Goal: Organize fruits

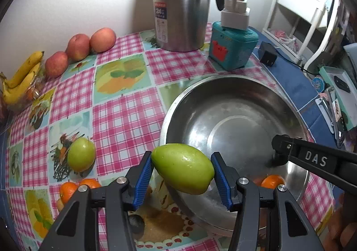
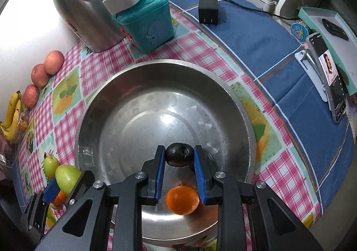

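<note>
My left gripper (image 1: 181, 169) is shut on a green mango-shaped fruit (image 1: 183, 168), held above the near left rim of a large steel bowl (image 1: 236, 103). In the right wrist view my right gripper (image 2: 179, 158) is shut on a small dark round fruit (image 2: 179, 154), low over the inside of the bowl (image 2: 133, 103). An orange (image 2: 182, 199) lies in the bowl just under the right gripper. The left gripper with its green fruit (image 2: 67, 178) shows at the bowl's left edge. The right gripper's arm (image 1: 312, 157) reaches into the bowl from the right.
On the checked cloth lie a green apple (image 1: 81, 154), oranges (image 1: 69, 190), red apples (image 1: 78, 46) and bananas (image 1: 22, 77) along the wall. A steel kettle (image 1: 181, 5) and teal box (image 1: 233, 49) stand behind the bowl. A charger (image 2: 208, 13) and phone (image 2: 334, 90) lie right.
</note>
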The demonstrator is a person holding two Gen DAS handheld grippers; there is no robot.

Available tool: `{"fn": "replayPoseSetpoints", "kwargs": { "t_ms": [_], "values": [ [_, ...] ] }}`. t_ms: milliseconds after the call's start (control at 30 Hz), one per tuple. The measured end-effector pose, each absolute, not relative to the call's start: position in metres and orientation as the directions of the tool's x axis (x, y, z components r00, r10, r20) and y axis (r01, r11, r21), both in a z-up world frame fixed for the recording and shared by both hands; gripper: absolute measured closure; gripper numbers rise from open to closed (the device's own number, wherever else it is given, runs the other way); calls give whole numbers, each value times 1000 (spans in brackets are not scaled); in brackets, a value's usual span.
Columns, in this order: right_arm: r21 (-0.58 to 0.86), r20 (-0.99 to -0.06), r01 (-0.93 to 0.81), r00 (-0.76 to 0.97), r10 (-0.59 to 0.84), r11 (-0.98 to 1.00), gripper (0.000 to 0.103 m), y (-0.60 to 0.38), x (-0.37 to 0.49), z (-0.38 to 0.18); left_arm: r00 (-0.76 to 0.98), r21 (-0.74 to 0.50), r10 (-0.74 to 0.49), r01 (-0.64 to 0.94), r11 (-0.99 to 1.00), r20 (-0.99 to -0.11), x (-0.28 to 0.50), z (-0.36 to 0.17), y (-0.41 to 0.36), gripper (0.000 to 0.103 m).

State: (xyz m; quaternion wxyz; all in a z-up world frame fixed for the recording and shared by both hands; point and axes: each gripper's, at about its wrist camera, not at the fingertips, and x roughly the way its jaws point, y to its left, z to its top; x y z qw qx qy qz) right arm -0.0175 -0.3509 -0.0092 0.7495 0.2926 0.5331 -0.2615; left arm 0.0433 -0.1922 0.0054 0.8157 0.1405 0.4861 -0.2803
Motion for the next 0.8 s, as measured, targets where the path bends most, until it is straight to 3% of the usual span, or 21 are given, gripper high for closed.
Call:
{"fn": "replayPoseSetpoints", "kwargs": {
  "t_ms": [800],
  "values": [
    [163, -955, 722, 286, -75, 672, 76, -361, -15, -22, 349, 0, -310, 664, 748, -884, 32, -20, -217, 47]
  ]
}}
